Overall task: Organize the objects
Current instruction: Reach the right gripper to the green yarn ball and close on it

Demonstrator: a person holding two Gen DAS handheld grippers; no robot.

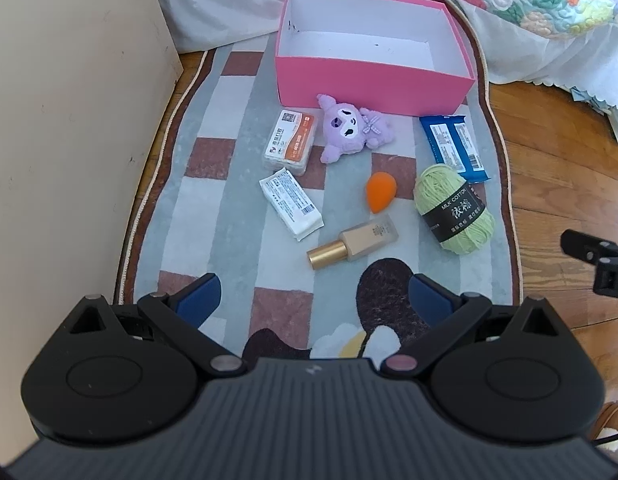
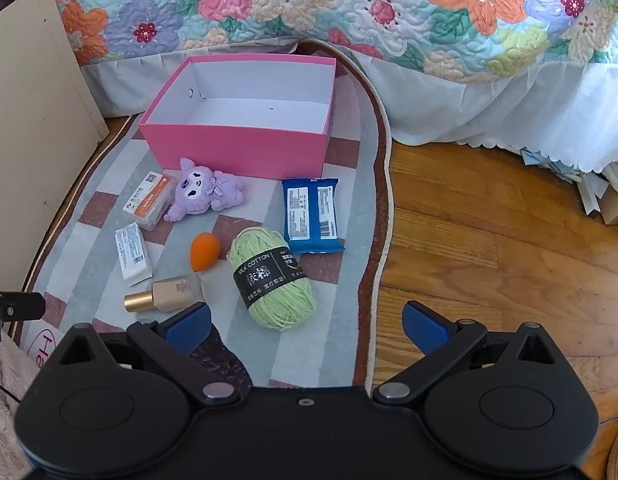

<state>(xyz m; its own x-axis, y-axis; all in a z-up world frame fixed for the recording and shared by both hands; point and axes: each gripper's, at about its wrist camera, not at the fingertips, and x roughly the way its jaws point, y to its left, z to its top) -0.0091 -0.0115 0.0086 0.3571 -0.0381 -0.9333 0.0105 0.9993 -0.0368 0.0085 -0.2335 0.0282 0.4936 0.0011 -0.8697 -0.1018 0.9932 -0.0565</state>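
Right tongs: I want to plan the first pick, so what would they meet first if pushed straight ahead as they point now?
Probably the green yarn ball, lying just ahead of the open right tongs, slightly left of centre. The blue packet lies beyond it. Depth is hard to judge, so they might reach the rug first.

A home bedroom: floral quilted bedspread [image 2: 349, 12] hanging over a patterned rug [image 1: 237, 208] on wooden floorboards [image 2: 489, 248].
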